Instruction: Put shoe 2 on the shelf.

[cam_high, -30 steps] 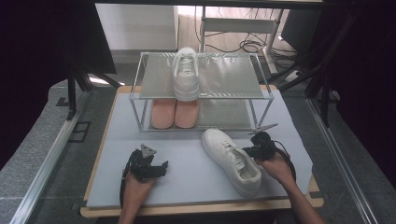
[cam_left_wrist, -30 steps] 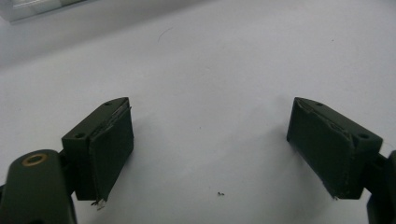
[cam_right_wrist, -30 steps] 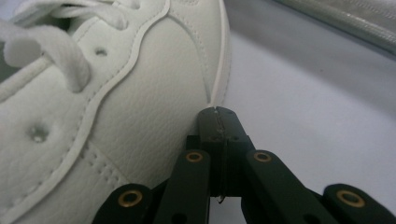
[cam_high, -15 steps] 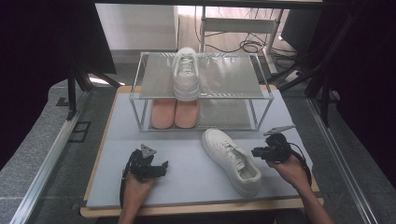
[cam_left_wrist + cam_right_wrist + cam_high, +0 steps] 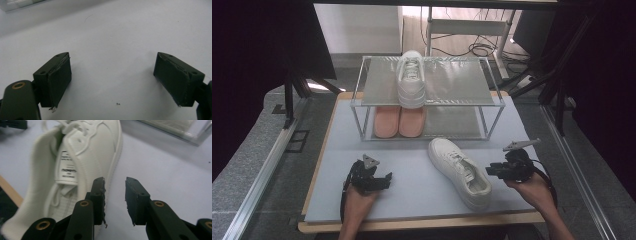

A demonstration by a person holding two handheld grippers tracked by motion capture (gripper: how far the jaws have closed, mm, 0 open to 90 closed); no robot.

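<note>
A white sneaker lies on the grey mat, toe toward the rack and heel toward the front edge. My right gripper hovers just right of the sneaker, pointing at it. In the right gripper view the jaws stand a little apart with nothing between them, and they have just been opening. The sneaker lies to their left, its tongue label showing. My left gripper rests on the mat at the front left. In the left gripper view its jaws are spread wide over bare mat.
A two-shelf metal rack stands at the back of the table. Another white sneaker sits on its top shelf and a pink pair on the lower one. The wooden table edge runs along the front.
My right gripper has let go of the sneaker's heel end, opened its jaws and drawn back to the right and slightly up. The sneaker and the left gripper stay put.
</note>
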